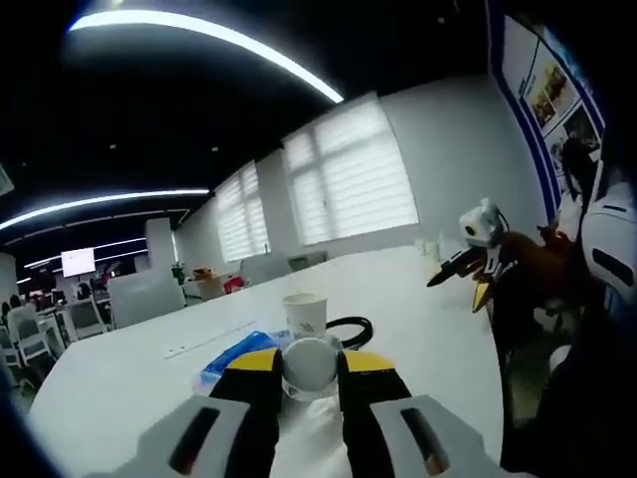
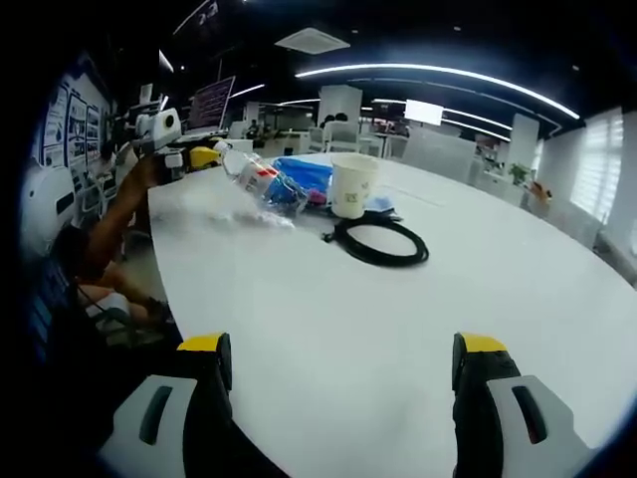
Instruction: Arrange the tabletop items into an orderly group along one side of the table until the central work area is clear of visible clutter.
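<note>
Open-plan office beyond the worktop

Slatted blinds [image 1: 348, 169] cover bright windows, curved ceiling light strips [image 2: 438, 75] glow overhead, posters [image 1: 542, 85] hang on a wall, and distant office chairs [image 1: 85, 319] cluster near a lit screen [image 1: 78, 261].

Counts on the white table [image 2: 418, 339]

One paper cup [image 2: 354, 185], one coiled black cable [image 2: 381, 242], one clear plastic bottle [image 2: 256, 177], one blue packet [image 2: 304, 176]. Two grippers: left [image 1: 311, 370], right [image 2: 341, 360].

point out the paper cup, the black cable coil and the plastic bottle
paper cup [image 2: 353, 186], right gripper view, side wall
black cable coil [image 2: 383, 242], right gripper view, near loop
plastic bottle [image 2: 261, 182], right gripper view, labelled body
</note>
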A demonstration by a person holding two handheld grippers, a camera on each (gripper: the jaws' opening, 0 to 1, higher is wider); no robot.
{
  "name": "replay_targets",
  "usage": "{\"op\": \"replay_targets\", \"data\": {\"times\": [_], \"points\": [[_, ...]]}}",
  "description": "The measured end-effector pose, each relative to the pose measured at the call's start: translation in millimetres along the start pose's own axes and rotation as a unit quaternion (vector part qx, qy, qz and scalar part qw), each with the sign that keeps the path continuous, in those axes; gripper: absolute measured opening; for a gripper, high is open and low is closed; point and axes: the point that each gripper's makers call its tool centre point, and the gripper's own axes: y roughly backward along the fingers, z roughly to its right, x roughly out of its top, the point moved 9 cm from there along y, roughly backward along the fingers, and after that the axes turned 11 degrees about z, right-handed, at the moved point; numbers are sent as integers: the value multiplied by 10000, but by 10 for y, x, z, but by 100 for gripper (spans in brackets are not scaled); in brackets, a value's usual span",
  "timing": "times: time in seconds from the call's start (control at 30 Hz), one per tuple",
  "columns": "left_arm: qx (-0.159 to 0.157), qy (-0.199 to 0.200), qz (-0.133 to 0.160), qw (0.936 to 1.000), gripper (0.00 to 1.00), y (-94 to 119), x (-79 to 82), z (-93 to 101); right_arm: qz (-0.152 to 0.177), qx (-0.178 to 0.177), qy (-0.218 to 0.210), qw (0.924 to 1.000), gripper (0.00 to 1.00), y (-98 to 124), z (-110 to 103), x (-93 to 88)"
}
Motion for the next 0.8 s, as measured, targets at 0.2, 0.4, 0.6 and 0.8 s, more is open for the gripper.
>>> {"op": "replay_targets", "data": {"times": [0.2, 0.4, 0.6, 0.8], "points": [[1, -76, 33, 10000, 19, -9, 64, 17, 11, -7, -5, 10000, 88, 11, 0, -10], [14, -103, 105, 9999, 19, 5, 130, 24, 10, -23, -11, 10000, 88, 21, 0, -17], [13, -156, 132, 9998, 19, 20, 200, 38, 22, -29, 0, 10000, 88, 30, -2, -7], [0, -212, 144, 9997, 19, 26, 267, 44, 40, -30, 13, 10000, 88, 39, -14, 8]]}}
